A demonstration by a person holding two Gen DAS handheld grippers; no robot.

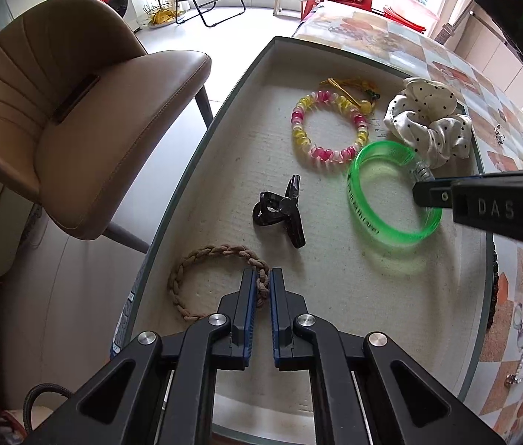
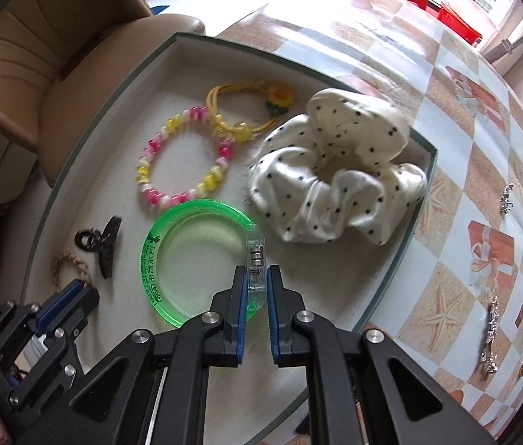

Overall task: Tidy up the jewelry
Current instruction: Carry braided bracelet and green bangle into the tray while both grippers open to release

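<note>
Both jaws are clenched on jewelry inside the tray: the left gripper (image 1: 260, 282) pinches the braided tan hair tie (image 1: 202, 278) at its right side, and the right gripper (image 2: 255, 282) clamps the clear clasp section of the green bangle (image 2: 190, 256), which lies tilted over the tray floor near the middle.

Beyond the tray's far edge stands a tan padded chair (image 1: 57, 118), well apart from the jewelry. A bench (image 2: 465, 170) with a checked orange-and-white cover carries the tray (image 1: 202, 141), a shallow box with a grey-green rim and a pale lining.

Within the tray, the white dotted scrunchie (image 2: 335, 181) is the bulkiest piece, slumped against the rim on the bench side. Just beside it sits the pink-and-yellow bead bracelet (image 2: 183, 159), flat on the lining and touching the bangle's far curve in the right wrist view. A yellow cord tie with a sunflower (image 2: 254, 107) lies behind the bracelet, touching its beads. A black claw clip (image 1: 283, 211) rests between the hair tie and the bracelet.

Several small silvery pieces (image 2: 491, 330) lie on the bench outside the tray, too small to make out.
</note>
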